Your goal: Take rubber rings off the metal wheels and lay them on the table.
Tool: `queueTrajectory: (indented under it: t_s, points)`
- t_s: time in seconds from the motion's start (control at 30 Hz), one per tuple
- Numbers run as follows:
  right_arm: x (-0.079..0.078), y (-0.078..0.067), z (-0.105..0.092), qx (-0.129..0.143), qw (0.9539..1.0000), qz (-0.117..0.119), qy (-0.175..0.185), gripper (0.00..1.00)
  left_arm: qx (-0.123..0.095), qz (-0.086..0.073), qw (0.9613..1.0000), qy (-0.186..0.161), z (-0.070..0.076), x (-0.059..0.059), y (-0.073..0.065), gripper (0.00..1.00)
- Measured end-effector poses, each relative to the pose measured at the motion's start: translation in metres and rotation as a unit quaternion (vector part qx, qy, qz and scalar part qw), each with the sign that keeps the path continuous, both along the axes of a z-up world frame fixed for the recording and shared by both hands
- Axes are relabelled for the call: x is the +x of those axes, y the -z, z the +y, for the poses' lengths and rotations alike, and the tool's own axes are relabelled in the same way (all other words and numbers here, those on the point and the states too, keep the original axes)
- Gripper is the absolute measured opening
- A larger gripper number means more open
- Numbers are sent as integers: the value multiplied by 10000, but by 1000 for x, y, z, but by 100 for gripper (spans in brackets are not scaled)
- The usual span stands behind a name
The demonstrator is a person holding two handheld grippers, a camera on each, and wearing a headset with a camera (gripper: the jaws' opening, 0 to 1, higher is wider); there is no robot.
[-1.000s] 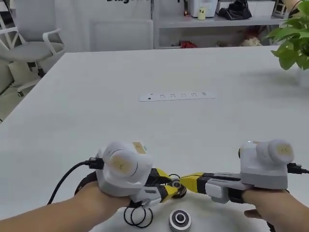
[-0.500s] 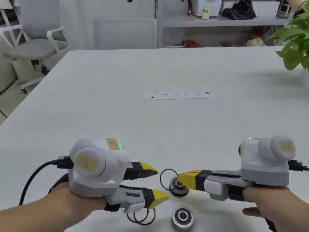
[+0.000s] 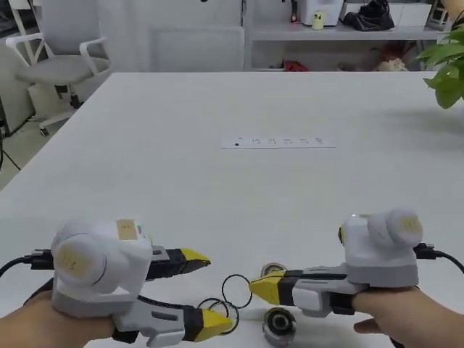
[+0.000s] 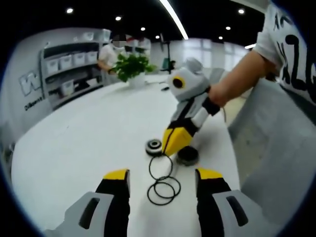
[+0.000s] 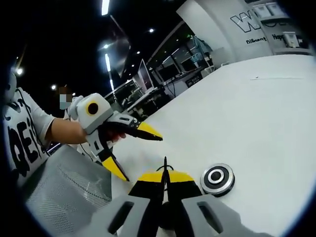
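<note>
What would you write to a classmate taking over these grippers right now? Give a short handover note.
Left gripper: open, holding nothing, above two rings lying overlapped on the table.
Right gripper: shut, apparently pinching a third ring at its tip.
One wheel and a second wheel lie on the table beside it.
Done: three rings off.
Left: lay down the third ring. Whether either wheel carries more rings is unclear.
</note>
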State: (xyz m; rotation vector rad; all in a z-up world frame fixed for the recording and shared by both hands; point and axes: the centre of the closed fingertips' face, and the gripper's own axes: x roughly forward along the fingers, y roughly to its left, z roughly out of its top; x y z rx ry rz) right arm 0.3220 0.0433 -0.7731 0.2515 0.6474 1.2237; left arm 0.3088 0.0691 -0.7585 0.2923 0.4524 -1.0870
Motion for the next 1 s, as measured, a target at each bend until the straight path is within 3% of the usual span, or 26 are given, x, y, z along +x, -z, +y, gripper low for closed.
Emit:
queueTrajectory:
  t_s: [0.17,0.23,0.43,0.63,1.0]
  points:
    - [-7,8,4,-211,9995,-122,-182,0,-16,31,9999,-105,4,0,1,55]
    - [-6,11,2,-365,9986,-313,-205,0,-5,41,9999,-110,4,-1,2,55]
    - [-2,11,-2,-493,9969,-582,-182,13,-3,26,9999,-150,5,4,0,56]
    - [1,5,-6,-495,9959,-744,-130,19,7,8,9999,-151,4,9,-1,55]
    - [14,-5,-22,-438,9946,-929,121,20,-93,49,9997,-216,-7,25,-2,53]
